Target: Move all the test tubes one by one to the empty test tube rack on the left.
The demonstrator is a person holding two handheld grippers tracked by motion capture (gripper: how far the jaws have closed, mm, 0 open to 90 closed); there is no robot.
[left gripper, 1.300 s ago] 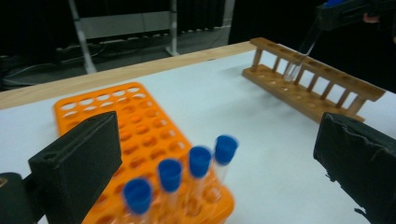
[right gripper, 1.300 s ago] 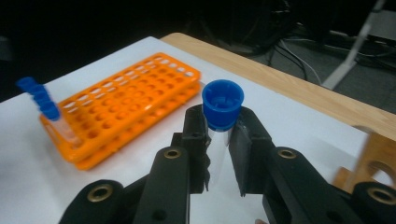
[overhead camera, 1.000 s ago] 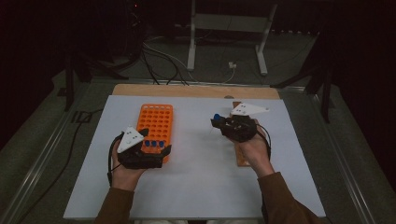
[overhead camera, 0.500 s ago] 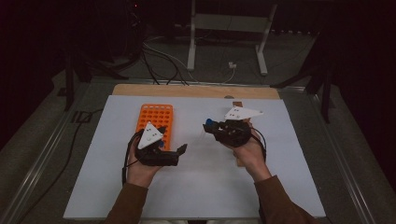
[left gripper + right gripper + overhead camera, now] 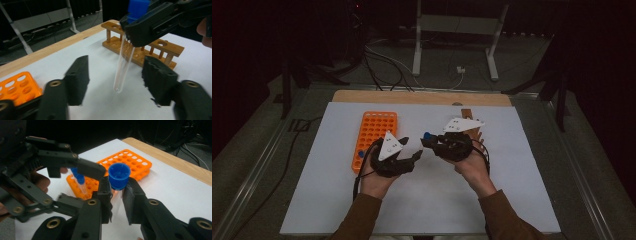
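My right gripper (image 5: 117, 195) clamps the tube (image 5: 123, 66) below its blue cap, upright above the worktop (image 5: 512, 165). My left gripper (image 5: 117, 82) has been closing; its jaws flank the tube's lower end, not touching.

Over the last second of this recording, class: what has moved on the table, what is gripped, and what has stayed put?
The left gripper has swung away from the orange rack toward the table's middle, and its jaws have just been closing around the lower part of the test tube, not yet touching it. The right gripper has drifted left to meet it, still shut on that blue-capped tube. The orange rack and the wooden rack have stayed put.
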